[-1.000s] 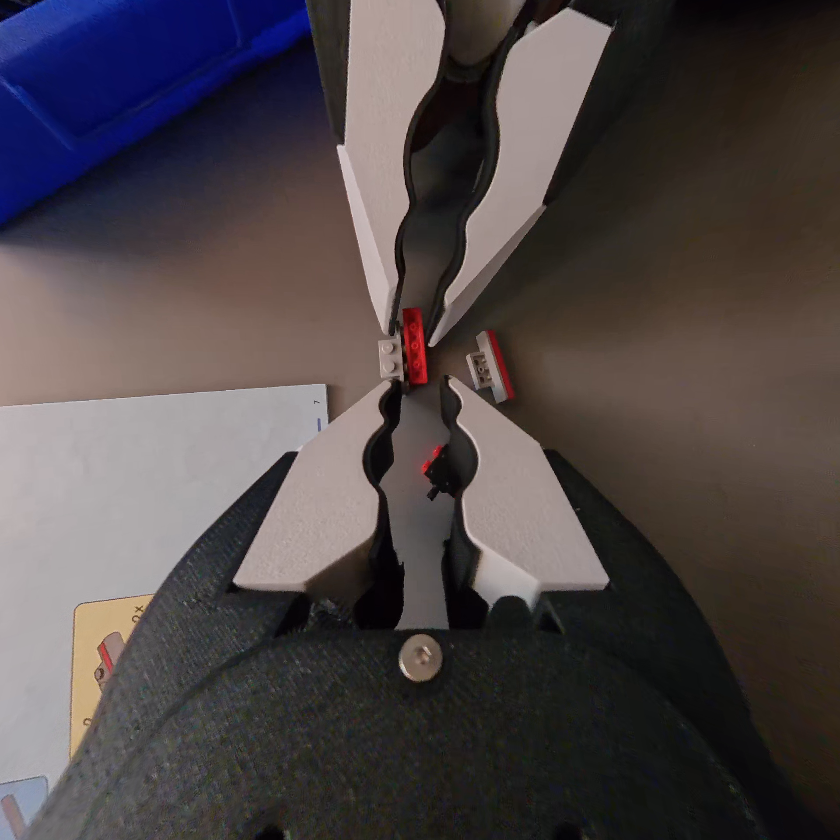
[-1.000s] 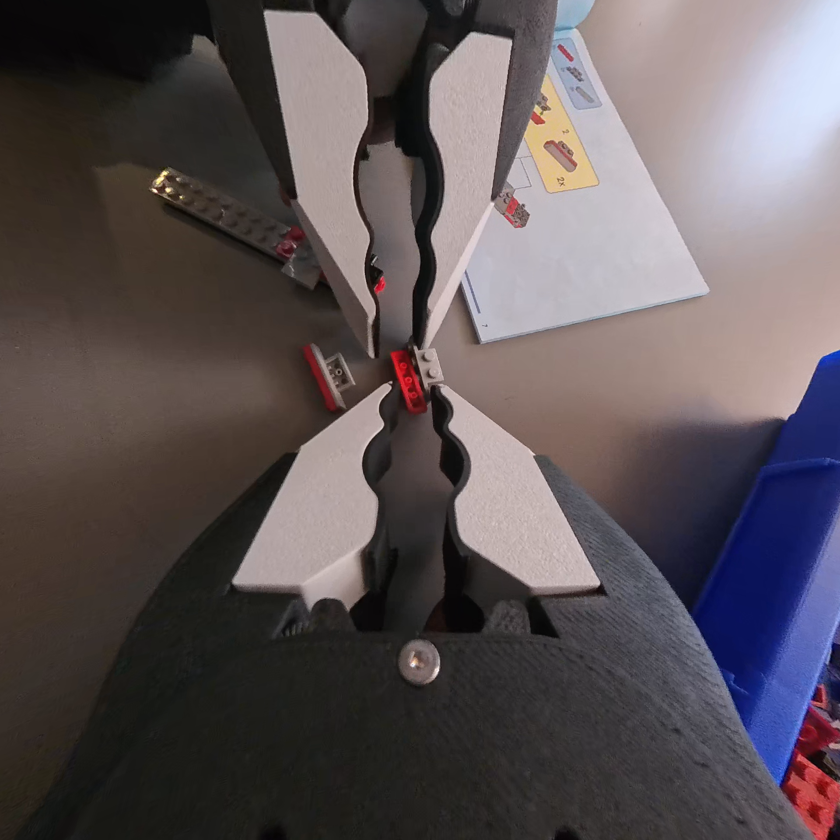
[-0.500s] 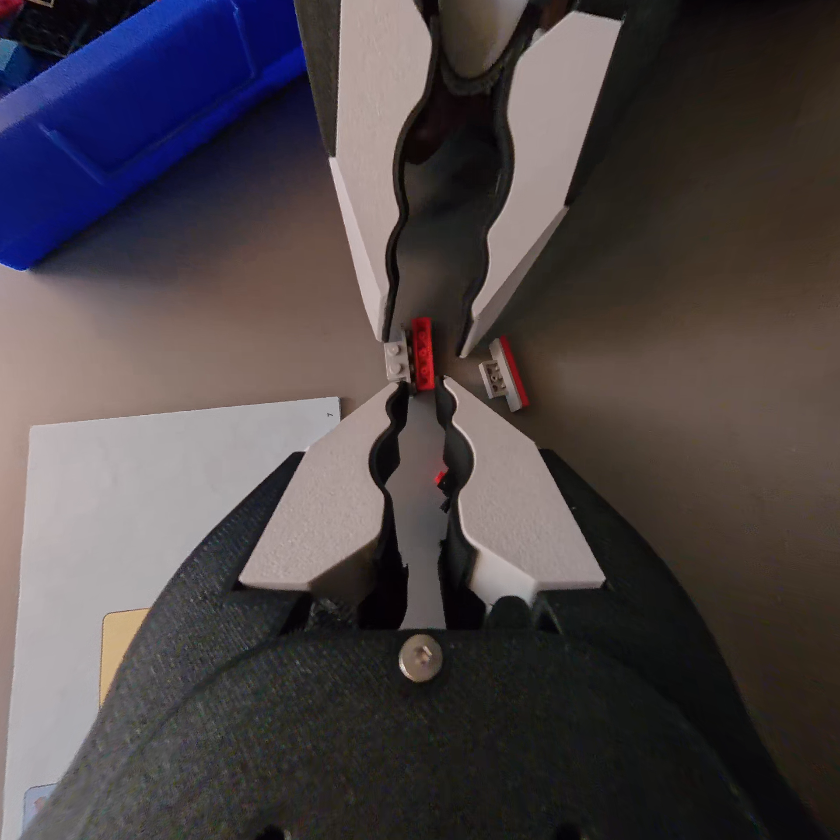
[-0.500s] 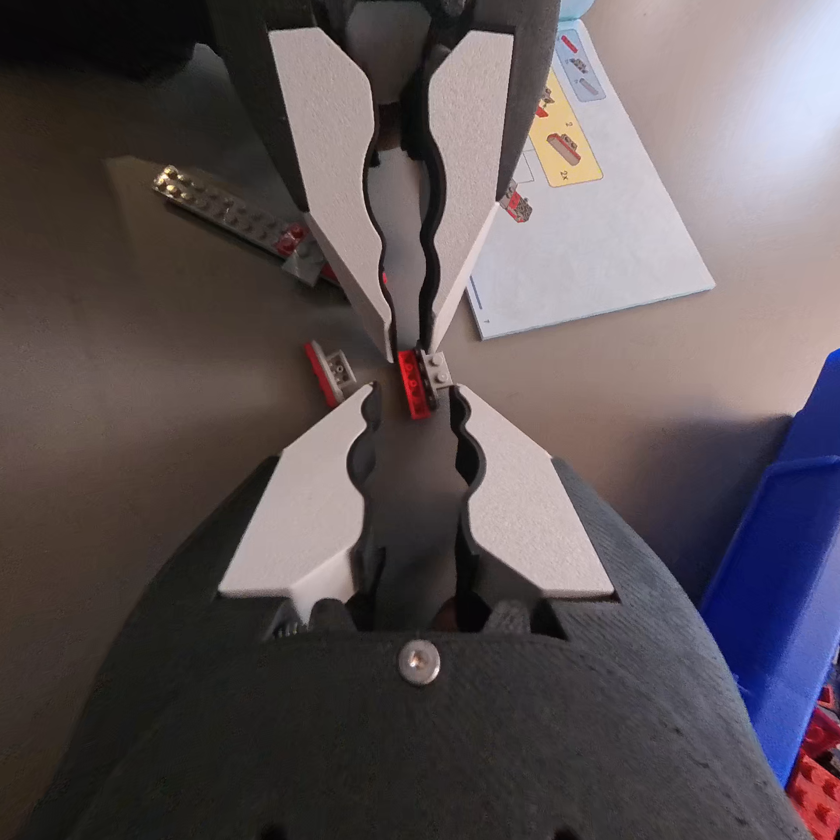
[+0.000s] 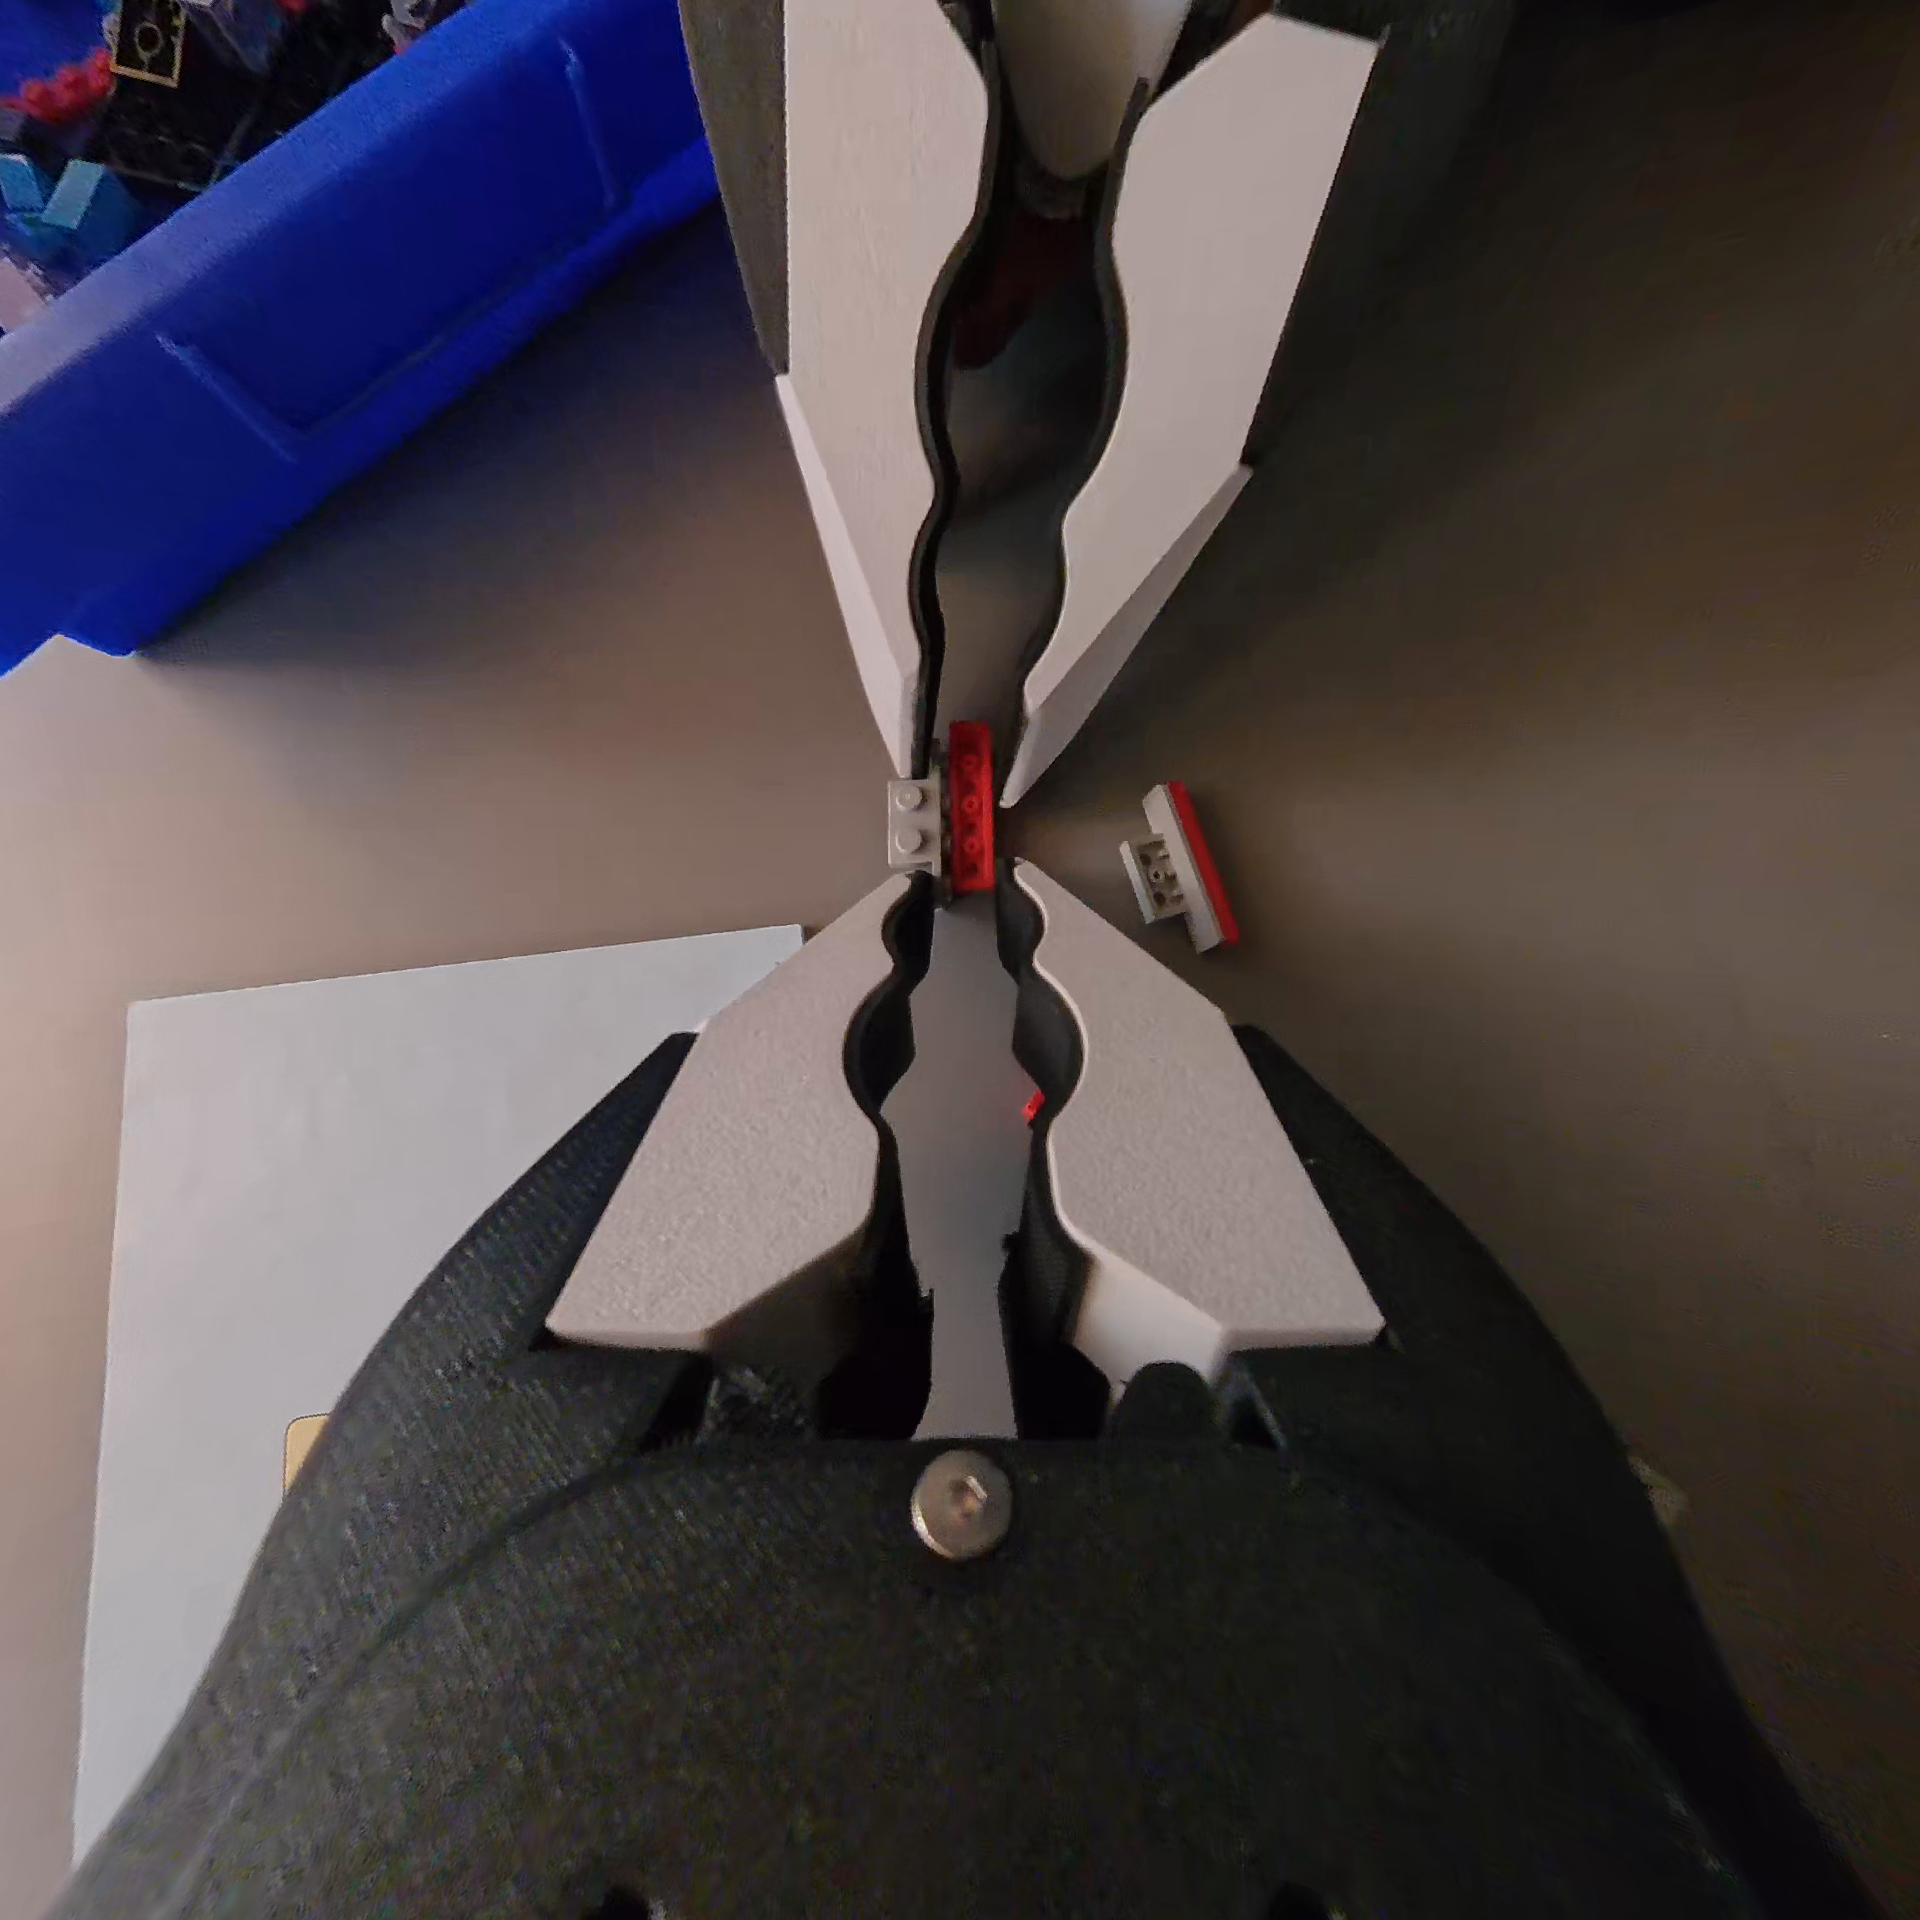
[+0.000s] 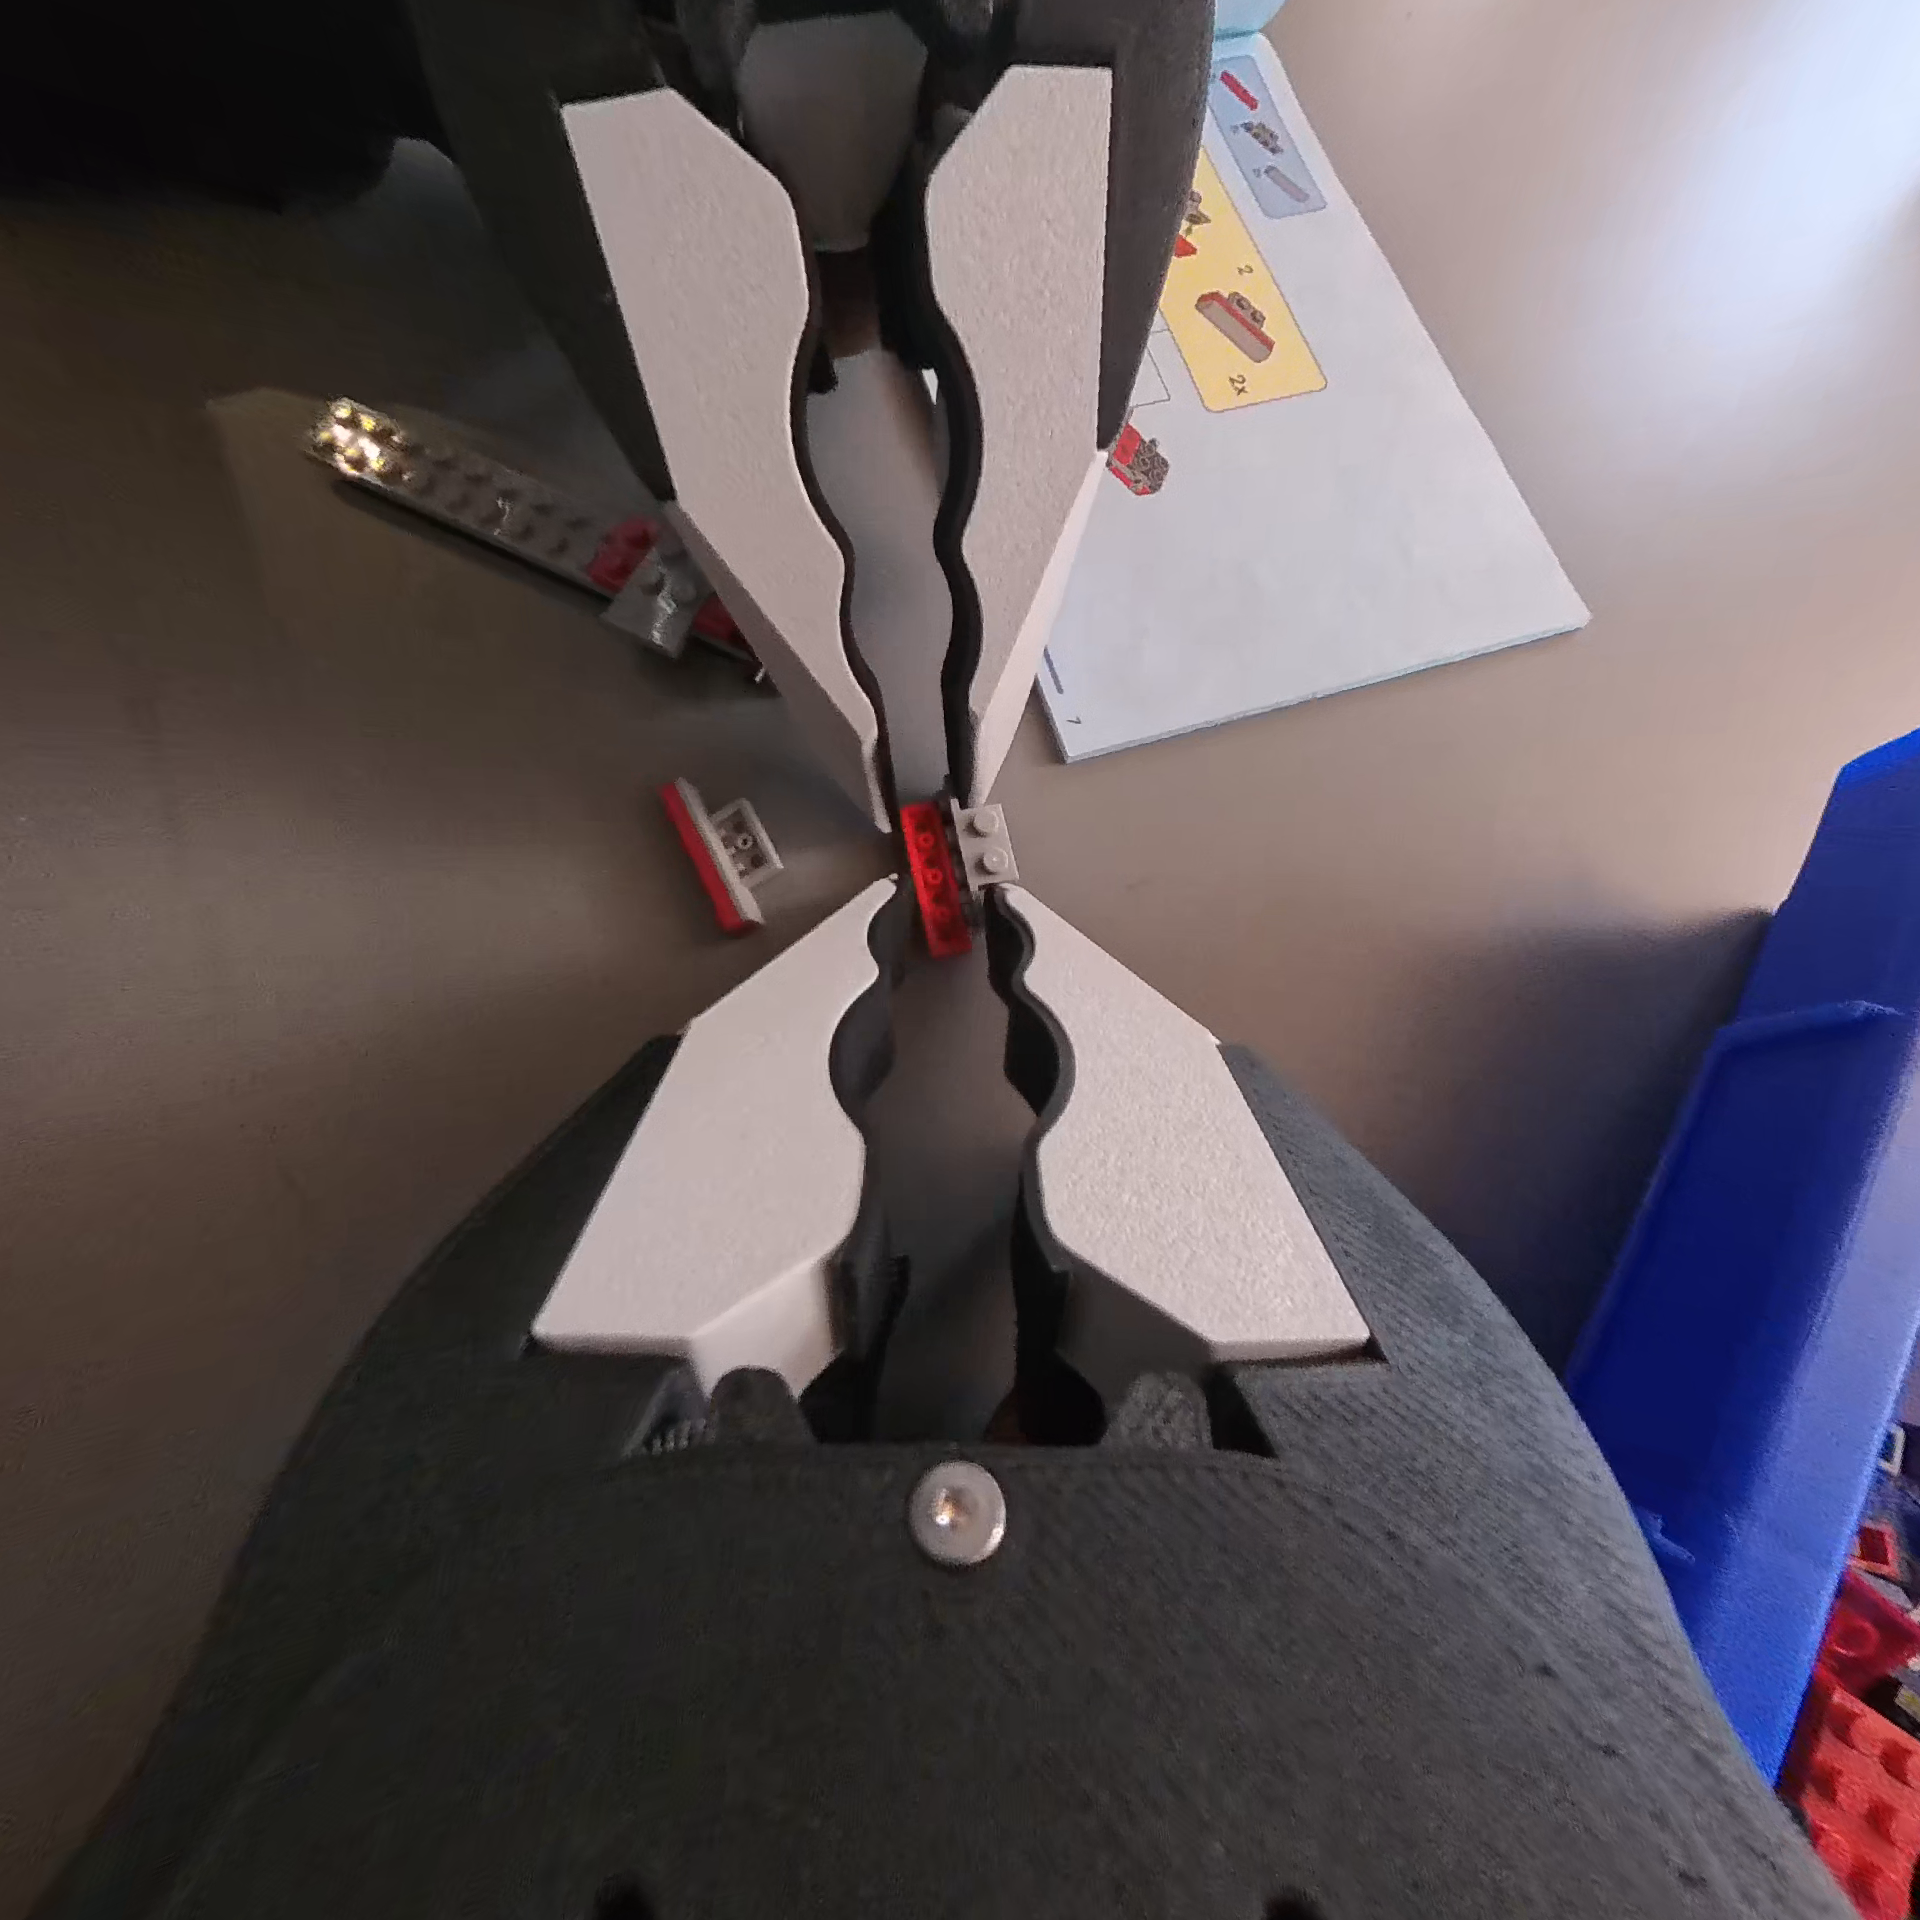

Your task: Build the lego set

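A small assembly, a red plate with a grey studded bracket (image 5: 940, 823), hangs above the dark table between my two grippers, which face each other tip to tip. My left gripper (image 5: 961, 881) is shut on its near end. My right gripper (image 6: 940, 896) is shut on the other end, with the red plate (image 6: 935, 878) between its fingers and the grey bracket (image 6: 985, 844) sticking out to the right. In the left wrist view the right gripper (image 5: 966, 743) comes in from the top. In the right wrist view the left gripper (image 6: 928, 800) comes in from the top.
A second red and grey sub-assembly (image 5: 1179, 868) lies on the table beside the grippers (image 6: 722, 852). A long grey plate with red pieces (image 6: 499, 509) lies farther off. The instruction booklet (image 6: 1299, 571) lies open. A blue bin (image 5: 312, 312) holds loose bricks (image 6: 1860, 1714). Both grippers' tips are close together, under 4 cm apart.
Half a second ago my right gripper's fingers stood apart around the assembly; now they have closed on it again. My left gripper has kept its hold. Both grippers have drifted slightly.
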Tool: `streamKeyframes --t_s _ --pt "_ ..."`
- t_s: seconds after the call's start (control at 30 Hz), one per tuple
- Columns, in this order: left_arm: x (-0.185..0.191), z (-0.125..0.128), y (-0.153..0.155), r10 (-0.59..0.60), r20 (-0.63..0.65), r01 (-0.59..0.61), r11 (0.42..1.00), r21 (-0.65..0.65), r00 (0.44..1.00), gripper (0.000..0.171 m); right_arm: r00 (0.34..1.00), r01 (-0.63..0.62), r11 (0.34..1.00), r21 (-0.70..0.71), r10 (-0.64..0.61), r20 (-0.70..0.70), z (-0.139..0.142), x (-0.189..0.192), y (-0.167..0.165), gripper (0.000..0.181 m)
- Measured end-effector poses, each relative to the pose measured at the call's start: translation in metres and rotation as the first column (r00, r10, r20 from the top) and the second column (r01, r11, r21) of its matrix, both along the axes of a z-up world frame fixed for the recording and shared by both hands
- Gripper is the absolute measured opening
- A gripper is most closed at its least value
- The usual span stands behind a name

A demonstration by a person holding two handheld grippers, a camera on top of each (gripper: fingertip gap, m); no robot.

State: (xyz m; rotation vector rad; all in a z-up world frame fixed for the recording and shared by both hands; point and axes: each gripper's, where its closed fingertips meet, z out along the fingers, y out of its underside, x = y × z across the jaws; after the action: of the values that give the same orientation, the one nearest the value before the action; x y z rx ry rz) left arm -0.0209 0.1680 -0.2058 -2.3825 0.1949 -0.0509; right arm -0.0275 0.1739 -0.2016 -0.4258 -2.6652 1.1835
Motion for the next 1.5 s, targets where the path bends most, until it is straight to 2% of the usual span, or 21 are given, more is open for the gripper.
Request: streamKeyframes --t_s 0.37,0.7,0.9,1.5 --pt "0.001 -0.001 -0.003 0.002 0.012 -0.002 1.0 -0.011 1.0 0.018 1.0 -0.014 1.0 -0.025 0.014 0.0 0.003 0.002 -0.001 0.015" --pt "-0.001 0.0 0.001 0.012 -0.007 -0.012 1.0 0.002 1.0 0.012 1.0 -0.001 1.0 -0.018 0.001 0.006 0.002 0.001 0.0 0.015" --pt "-0.002 0.003 0.001 0.017 0.007 -0.017 1.0 0.019 1.0 0.013 1.0 -0.006 1.0 -0.015 0.006 0.015 0.001 0.002 0.0 0.024" --pt "-0.007 0.005 0.003 0.015 -0.059 -0.012 0.999 0.049 0.998 0.011 0.998 0.061 0.998 -0.026 -0.062 -0.025 0.005 -0.007 0.004 0.016"
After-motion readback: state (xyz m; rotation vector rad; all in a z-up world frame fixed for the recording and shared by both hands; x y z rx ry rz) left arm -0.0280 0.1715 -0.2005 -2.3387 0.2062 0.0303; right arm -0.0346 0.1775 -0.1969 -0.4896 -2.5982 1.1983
